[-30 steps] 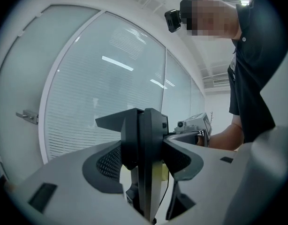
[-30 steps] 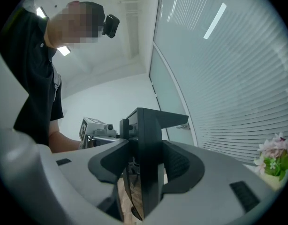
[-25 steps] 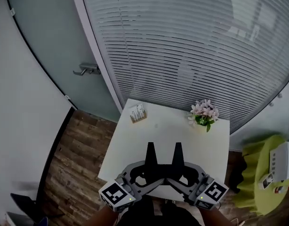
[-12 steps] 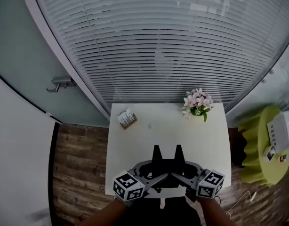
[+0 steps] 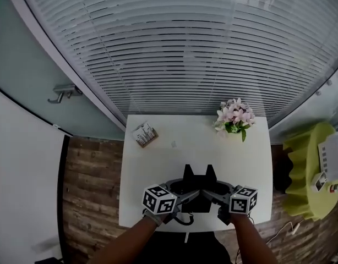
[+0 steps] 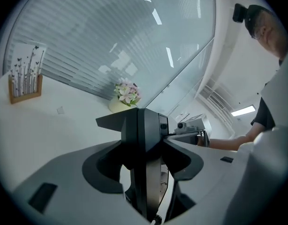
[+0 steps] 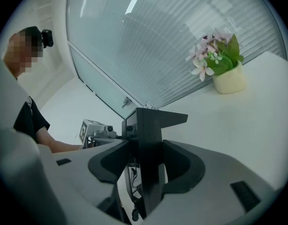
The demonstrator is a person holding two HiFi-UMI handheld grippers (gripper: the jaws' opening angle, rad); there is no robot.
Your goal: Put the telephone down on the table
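A black desk telephone [image 5: 197, 177] is pinched at its two sides between the left gripper [image 5: 183, 191] and right gripper [image 5: 216, 191], evidently to keep it level, at the 6 o'clock edge of the white square table [image 5: 152, 169].

The telephone [image 5: 197, 180] was black plastic, its flat face faintly glossy. The left gripper [image 6: 144, 144] and right gripper [image 7: 146, 146], 2 in all, had smooth matt grey plastic shells. The desk [image 5: 158, 169] top looked smooth, white and matt. The floor [image 5: 92, 186] showed brown wood planks. A wooden holder [image 5: 145, 137] held paper cards [image 6: 24, 69]; a green cloth [image 5: 301, 175] hung in soft folds.
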